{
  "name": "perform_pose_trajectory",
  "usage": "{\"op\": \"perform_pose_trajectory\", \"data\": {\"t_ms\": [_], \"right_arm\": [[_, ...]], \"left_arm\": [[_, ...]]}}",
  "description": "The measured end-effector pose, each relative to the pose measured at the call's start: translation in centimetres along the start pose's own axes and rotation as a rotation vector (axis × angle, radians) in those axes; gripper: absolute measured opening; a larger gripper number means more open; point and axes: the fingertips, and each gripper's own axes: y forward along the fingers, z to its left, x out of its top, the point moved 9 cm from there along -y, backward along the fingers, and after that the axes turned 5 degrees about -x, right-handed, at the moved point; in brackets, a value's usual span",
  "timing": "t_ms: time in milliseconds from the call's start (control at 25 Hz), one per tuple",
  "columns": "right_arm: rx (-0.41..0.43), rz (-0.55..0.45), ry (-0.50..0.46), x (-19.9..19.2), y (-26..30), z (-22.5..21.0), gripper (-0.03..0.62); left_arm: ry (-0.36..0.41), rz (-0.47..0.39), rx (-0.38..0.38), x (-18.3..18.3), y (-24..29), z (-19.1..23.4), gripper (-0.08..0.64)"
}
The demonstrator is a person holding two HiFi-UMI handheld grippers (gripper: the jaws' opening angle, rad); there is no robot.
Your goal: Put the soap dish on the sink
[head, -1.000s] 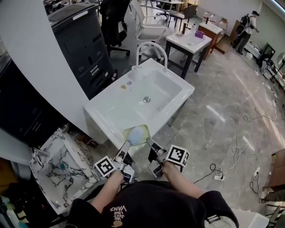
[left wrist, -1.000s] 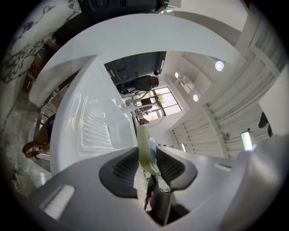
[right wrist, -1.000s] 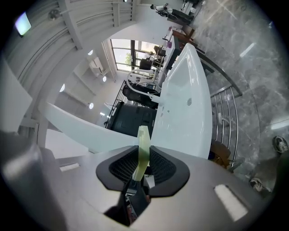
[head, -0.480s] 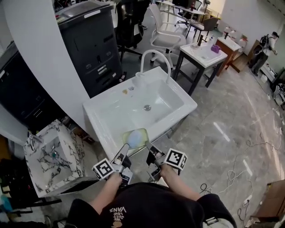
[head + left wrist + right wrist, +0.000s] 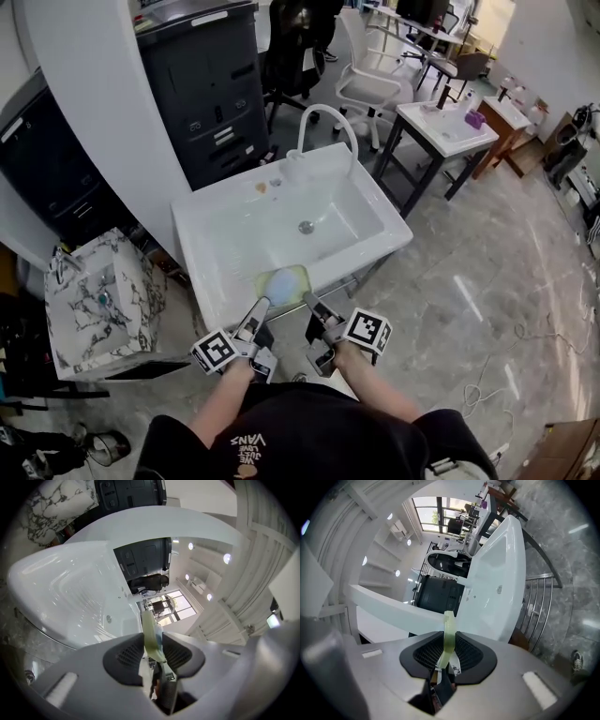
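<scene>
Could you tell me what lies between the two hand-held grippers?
The soap dish: the left hand-held gripper and the right hand-held gripper each clamp an edge, shown in the head view.

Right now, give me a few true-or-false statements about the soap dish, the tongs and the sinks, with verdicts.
1. The left tongs and right tongs both clamp the soap dish. True.
2. The soap dish is empty. False: a pale bar lies in it.
3. The faucet stands at the white sink's far edge. True.
4. The marbled basin is right of the white sink. False: it stands left of it.
</scene>
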Motion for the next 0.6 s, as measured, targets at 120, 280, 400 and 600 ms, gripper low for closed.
{"op": "perform_pose_trajectory", "data": {"t_ms": [120, 280, 400, 600], "right_arm": [[0.004, 0.009, 0.005, 0.6, 0.4, -0.3, 0.072], [0.002, 0.004, 0.012, 1.6, 1.5, -0.4, 0.072], [-0.005, -0.010, 0.016, 2.3, 2.6, -0.5, 0.072], [-0.012, -0.022, 0.018, 3.9, 5.0, -0.2, 0.072]], "left_arm": [[0.011, -0.001, 0.020, 0.1, 0.5, 0.2, 0.169], [-0.011, 0.007, 0.042, 0.8, 1.6, 0.7, 0.169], [-0.018, 0.020, 0.005, 1.8, 3.3, 1.1, 0.169], [-0.008, 0.041, 0.012, 4.0, 5.5, 1.8, 0.169]]}}
